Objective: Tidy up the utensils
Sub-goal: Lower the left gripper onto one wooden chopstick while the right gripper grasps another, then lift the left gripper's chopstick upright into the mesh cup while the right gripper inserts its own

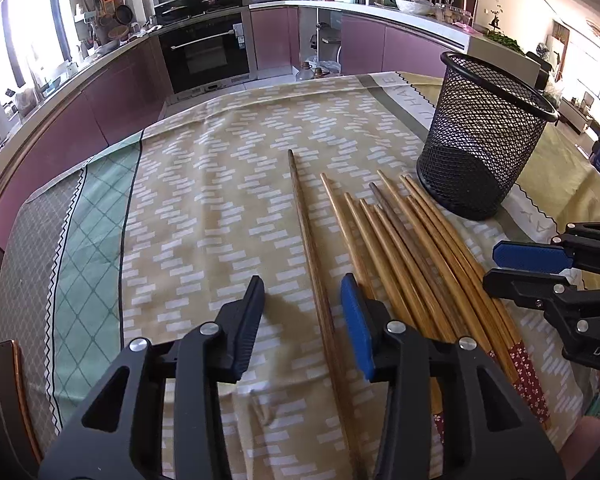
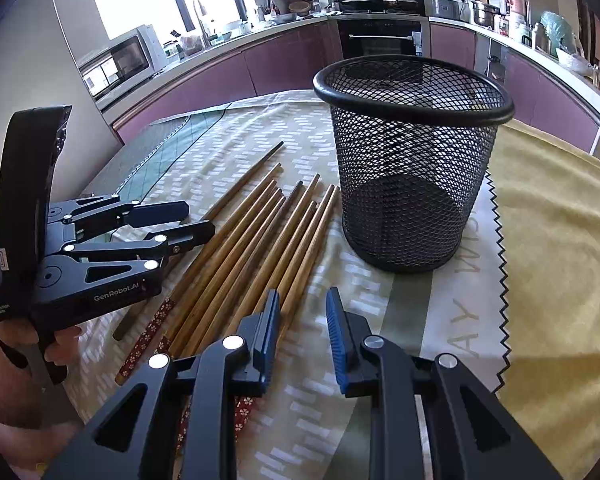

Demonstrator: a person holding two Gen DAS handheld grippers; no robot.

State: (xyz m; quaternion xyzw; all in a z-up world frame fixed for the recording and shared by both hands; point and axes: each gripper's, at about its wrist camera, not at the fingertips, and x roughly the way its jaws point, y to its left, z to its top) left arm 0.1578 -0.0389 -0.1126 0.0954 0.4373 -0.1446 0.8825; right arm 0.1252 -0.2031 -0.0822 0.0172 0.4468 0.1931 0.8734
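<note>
My left gripper [image 1: 302, 298] sits at the bottom centre of its own view, jaws parted with one dark brown wooden chopstick [image 1: 312, 248] running up between them; I see a gap on each side of the stick, so the pads are not pressing on it and nothing is grasped. In the right wrist view this same gripper [image 2: 198, 220] shows at the left edge, held by a hand [image 2: 24, 344] in the lower left corner. My right gripper [image 2: 302, 330] at the bottom centre of its view stands with a narrow gap between its blue pads, over bare cloth and empty; its left finger [image 2: 270, 330] lies over the near ends of the sticks, but whether it touches them I cannot tell. Just right of the dark stick in the left view lies a fan of lighter tan wooden chopsticks [image 1: 416, 256], side by side and touching, a few with red flowered ends [image 1: 530, 380] toward the lower right. Beyond their tips, in the upper right of that frame, stands a black wire-mesh cup [image 1: 484, 136], upright and with nothing inside, near the tips but apart from them. All of this rests on a counter covered by a yellow cloth with white dashes [image 1: 204, 200], bordered in green and grey at the left. A kitchen with purple cabinets [image 1: 272, 38] and a black oven [image 1: 206, 50] fills the top of the frame.
</note>
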